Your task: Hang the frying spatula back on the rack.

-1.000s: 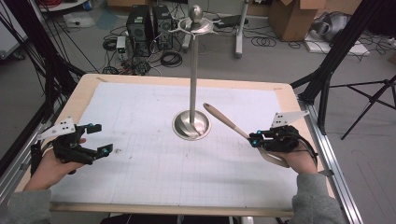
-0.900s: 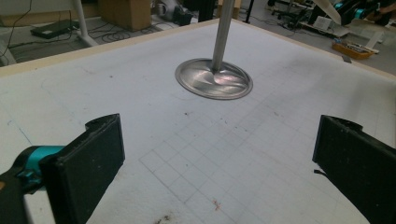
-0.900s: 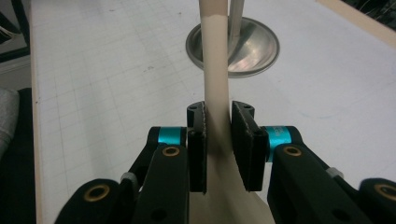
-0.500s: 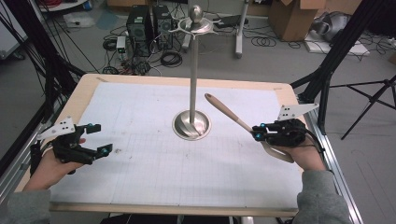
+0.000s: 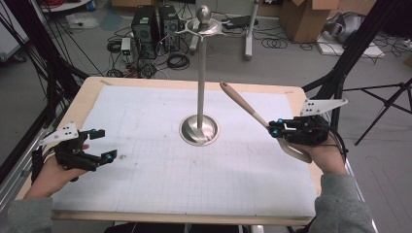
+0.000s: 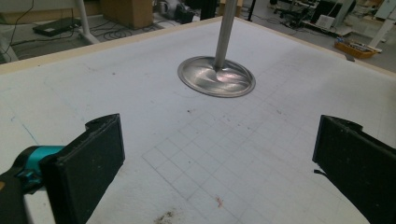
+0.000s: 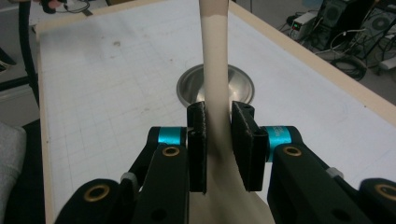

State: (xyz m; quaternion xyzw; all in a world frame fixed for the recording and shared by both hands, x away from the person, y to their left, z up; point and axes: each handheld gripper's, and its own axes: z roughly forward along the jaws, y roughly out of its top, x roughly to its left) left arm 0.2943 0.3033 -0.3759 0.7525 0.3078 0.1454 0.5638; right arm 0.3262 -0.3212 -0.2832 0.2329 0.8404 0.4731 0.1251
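Note:
A metal stand (image 5: 201, 73) rises from a round base (image 5: 199, 130) in the middle of the white gridded mat; its base also shows in the left gripper view (image 6: 216, 76) and the right gripper view (image 7: 243, 86). My right gripper (image 5: 273, 130) at the table's right side is shut on a beige wooden spoon (image 5: 243, 106), handle slanting up towards the stand, bowl end by the hand. Both pads clamp the spoon (image 7: 215, 70) in the right gripper view. My left gripper (image 5: 103, 144) rests at the left, open, nothing between its pads (image 6: 91, 161).
The mat (image 5: 145, 121) covers a wooden table (image 5: 92, 82) edged by a metal frame. The stand's top carries hooked arms (image 5: 206, 26) and a ball. Cables, computer cases and boxes lie on the floor beyond the far edge.
My right gripper has risen with the spoon, whose handle tip now points higher and nearer the stand. The left gripper has not moved.

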